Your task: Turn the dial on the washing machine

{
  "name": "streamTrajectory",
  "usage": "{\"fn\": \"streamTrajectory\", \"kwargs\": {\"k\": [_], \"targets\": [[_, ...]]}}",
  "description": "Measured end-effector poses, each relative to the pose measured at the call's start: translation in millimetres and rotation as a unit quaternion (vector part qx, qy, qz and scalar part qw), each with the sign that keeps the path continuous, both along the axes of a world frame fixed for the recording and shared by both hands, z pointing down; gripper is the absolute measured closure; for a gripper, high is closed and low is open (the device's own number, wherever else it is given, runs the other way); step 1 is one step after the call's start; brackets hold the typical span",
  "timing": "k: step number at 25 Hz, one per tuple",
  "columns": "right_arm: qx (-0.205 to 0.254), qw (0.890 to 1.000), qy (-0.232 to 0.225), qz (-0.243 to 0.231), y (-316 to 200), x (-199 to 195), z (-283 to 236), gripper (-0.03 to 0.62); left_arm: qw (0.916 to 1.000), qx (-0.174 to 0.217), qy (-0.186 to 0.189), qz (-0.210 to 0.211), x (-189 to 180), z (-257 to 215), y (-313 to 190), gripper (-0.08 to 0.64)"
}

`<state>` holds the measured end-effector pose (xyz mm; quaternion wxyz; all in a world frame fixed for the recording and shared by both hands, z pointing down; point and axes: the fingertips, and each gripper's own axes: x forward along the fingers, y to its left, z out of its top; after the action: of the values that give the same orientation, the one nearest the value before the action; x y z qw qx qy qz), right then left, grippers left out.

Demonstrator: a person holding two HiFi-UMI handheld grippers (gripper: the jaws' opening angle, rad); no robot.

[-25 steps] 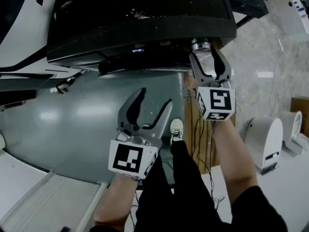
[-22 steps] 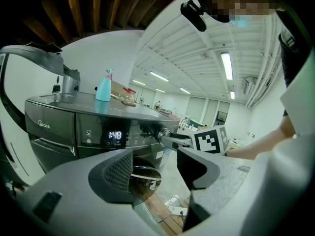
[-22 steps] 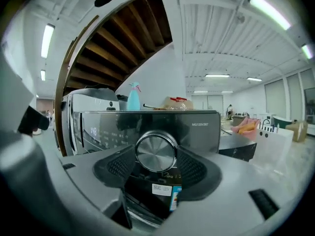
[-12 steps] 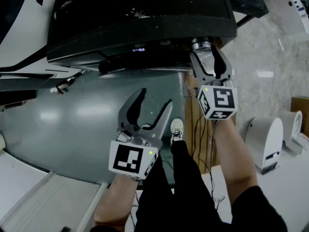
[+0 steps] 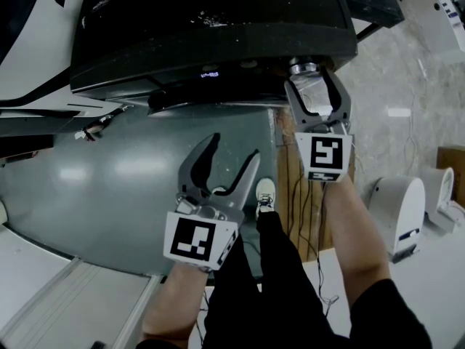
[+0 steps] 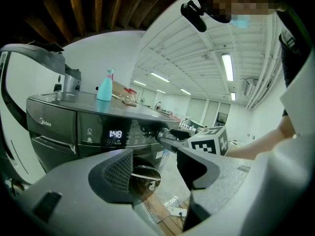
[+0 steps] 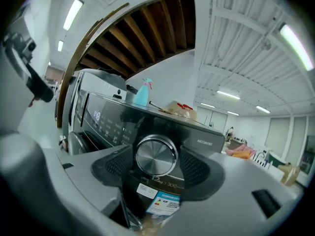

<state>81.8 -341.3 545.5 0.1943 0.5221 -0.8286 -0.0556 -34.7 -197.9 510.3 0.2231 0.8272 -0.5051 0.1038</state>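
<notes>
The dark washing machine [image 5: 211, 20] fills the upper head view. Its silver dial [image 5: 304, 67] sits at the right end of the control panel. My right gripper [image 5: 311, 82] reaches up to it, one jaw on either side. In the right gripper view the dial [image 7: 156, 155] lies between the pads [image 7: 120, 163] of the right gripper [image 7: 157, 165]; the jaws are opening and a small gap shows beside the dial. My left gripper [image 5: 232, 147] hangs open and empty before the round door [image 5: 116, 173], well left of the dial. The left gripper [image 6: 155, 168] faces the panel.
A lit display [image 6: 115, 134] shows on the panel left of the dial. A blue spray bottle [image 6: 105, 85] and a bag stand on top of the machine. A wooden panel with cables [image 5: 290, 173] is right of the door; a white appliance [image 5: 399, 209] stands further right.
The right gripper's jaws have spread wider around the dial and its marker cube has rolled a little, now sitting squarer. The left gripper has not moved.
</notes>
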Motion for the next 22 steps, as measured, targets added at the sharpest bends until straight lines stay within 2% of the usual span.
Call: {"fn": "streamTrajectory", "kwargs": {"k": [3,6,10,13,16,19,22], "targets": [[0.017,0.997,0.072,-0.004,2.7,-1.6,2.7,0.295,1.0,0.001,0.001,0.0,-0.5,0.0,-0.7,0.299],[0.031,0.992,0.124,-0.007,3.8,-3.7,7.1,0.296,1.0,-0.001,0.001,-0.001,-1.6,0.9,-0.1,0.299],[0.041,0.989,0.14,-0.002,2.5,-3.3,9.5,0.325,1.0,-0.001,0.002,-0.002,-1.7,2.4,0.0,0.299],[0.03,0.992,0.118,0.007,2.5,-2.7,9.1,0.325,1.0,-0.002,0.002,-0.004,-3.2,2.4,0.1,0.299],[0.012,0.997,0.077,0.015,2.1,-2.0,7.8,0.327,1.0,-0.001,0.003,-0.006,-5.1,1.7,0.1,0.299],[0.003,1.0,0.011,0.011,-1.0,-3.1,3.2,0.328,1.0,-0.002,0.003,-0.007,-6.7,2.3,0.3,0.299],[-0.024,0.997,-0.066,0.019,-2.4,1.7,4.6,0.328,1.0,-0.002,0.002,-0.008,-8.2,3.1,1.1,0.299]]}}
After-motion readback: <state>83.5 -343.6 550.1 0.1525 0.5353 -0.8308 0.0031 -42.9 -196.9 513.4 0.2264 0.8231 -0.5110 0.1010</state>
